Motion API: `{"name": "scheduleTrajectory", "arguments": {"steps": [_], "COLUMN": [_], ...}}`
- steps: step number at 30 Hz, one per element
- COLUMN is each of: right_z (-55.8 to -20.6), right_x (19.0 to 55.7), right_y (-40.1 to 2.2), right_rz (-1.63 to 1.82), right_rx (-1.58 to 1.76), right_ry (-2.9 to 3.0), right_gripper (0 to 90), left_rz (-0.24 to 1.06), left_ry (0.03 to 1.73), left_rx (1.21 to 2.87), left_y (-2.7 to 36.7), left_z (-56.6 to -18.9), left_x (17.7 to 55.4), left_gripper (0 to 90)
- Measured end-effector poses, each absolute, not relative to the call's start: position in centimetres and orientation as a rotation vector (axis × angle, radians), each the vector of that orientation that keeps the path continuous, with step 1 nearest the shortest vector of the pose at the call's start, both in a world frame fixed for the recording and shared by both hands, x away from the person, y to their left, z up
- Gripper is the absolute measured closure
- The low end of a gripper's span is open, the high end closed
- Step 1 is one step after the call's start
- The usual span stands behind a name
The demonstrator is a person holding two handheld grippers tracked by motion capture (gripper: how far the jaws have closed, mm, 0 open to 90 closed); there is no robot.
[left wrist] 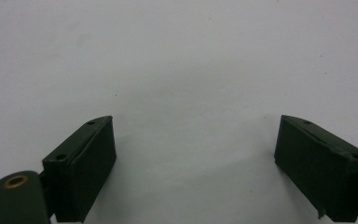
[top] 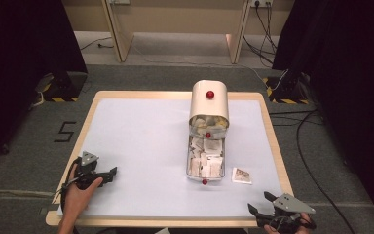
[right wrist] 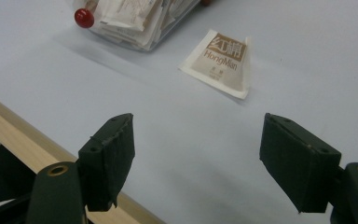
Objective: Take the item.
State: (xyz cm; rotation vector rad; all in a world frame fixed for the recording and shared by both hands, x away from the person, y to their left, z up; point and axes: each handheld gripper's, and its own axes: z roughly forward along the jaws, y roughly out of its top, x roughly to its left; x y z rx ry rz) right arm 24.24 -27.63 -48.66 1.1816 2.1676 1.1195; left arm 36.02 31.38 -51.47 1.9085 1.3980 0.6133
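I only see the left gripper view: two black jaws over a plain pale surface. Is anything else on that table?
Observer: Yes, a clear tray of packets with a cream lid tipped up behind it.
Operator: Anything loose?
Observer: One packet lies flat beside the tray, apart from it.
Operator: Where's the other gripper?
Observer: The right gripper is at the near table edge, jaws open, facing that packet.
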Motion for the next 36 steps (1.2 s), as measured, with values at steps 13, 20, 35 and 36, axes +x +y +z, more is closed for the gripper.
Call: {"name": "scheduleTrajectory", "arguments": {"steps": [13, 20, 35, 36], "right_z": [-49.34, -49.45, -49.48, -49.48], "right_x": [23.38, 23.18, 23.22, 23.22], "right_y": [-27.67, -27.72, -27.78, -27.79], "right_rz": [1.076, 1.07, 1.053, 1.053], "right_rx": [1.175, 1.18, 1.178, 1.177], "right_ry": [2.209, 2.211, 2.211, 2.211], "right_gripper": [28.3, 28.4, 28.3, 28.3], "left_rz": [0.613, 0.613, 0.612, 0.612], "left_ry": [1.399, 1.399, 1.399, 1.399], "left_rx": [1.907, 1.907, 1.907, 1.907], "left_y": [31.36, 31.36, 31.37, 31.36], "left_z": [-51.47, -51.47, -51.47, -51.47], "left_x": [36.01, 36.02, 36.02, 36.02], "left_gripper": [11.8, 11.8, 11.8, 11.8]}}
